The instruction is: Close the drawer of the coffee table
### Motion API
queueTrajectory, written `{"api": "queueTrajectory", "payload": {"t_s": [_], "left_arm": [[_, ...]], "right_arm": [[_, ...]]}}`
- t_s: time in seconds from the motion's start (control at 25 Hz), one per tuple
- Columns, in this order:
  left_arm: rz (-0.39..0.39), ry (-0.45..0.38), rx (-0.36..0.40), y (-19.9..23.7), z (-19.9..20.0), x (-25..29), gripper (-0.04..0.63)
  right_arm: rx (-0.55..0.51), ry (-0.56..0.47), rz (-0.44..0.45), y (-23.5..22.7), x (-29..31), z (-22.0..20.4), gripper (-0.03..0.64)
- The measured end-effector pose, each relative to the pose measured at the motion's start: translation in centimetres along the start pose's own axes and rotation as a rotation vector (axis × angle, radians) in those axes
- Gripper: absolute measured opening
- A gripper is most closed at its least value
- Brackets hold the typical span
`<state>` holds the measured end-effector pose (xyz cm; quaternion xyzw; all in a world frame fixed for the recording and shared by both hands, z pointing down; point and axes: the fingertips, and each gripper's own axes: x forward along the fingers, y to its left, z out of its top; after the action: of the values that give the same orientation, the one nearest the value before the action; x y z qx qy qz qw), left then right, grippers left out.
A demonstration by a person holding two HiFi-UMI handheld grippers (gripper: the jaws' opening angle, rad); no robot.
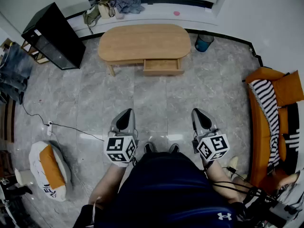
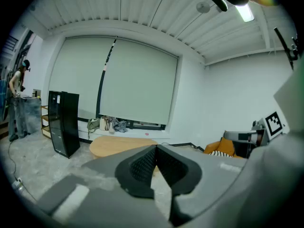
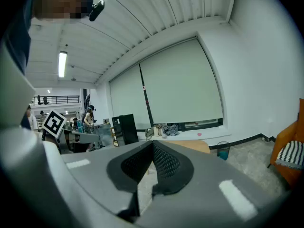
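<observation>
Task status: not started, as far as the views show.

- Coffee table (image 1: 142, 39) stands at the far side of the room, under the window.
- Drawer (image 1: 161, 66) sits under the table's near edge, right of centre. It is pulled out, with its front clear of the table frame.
- The person stands well apart from the table, with bare tiled floor (image 1: 156, 108) between.
- Left gripper (image 1: 124, 119): jaws pressed together, nothing between them, pointing toward the table.
- Right gripper (image 1: 201, 118): the same, jaws together and empty.
- Neither gripper is near the drawer.

Left to do, by my reading: all of it. Walk up, put a closed gripper against the drawer front, and push it in until flush.
</observation>
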<state>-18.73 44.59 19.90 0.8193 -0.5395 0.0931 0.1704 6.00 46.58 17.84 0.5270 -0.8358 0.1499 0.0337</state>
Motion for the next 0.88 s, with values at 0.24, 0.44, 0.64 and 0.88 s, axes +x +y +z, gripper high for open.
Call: {"api": "queueTrajectory", "payload": {"t_s": [0.24,0.44,0.64,0.88], "left_arm": [[-0.014,-0.007,-0.002,1.3,0.3,0.1,0.002],[-0.042,-0.006,0.000,2.8,0.4,0.1,0.002],[-0.061,0.028,-0.008,4.8,-1.0,0.1,0.002],[-0.065,0.076,-0.034,5.4,-2.5,1.1,0.002]], "right_arm": [[0.012,-0.007,-0.017,0.7,0.8,0.3,0.000],[0.023,-0.006,-0.068,1.2,1.4,0.4,0.002],[0.046,0.007,-0.128,1.3,1.5,-0.4,0.002],[0.074,0.054,-0.156,0.1,1.9,-2.2,0.002]]}}
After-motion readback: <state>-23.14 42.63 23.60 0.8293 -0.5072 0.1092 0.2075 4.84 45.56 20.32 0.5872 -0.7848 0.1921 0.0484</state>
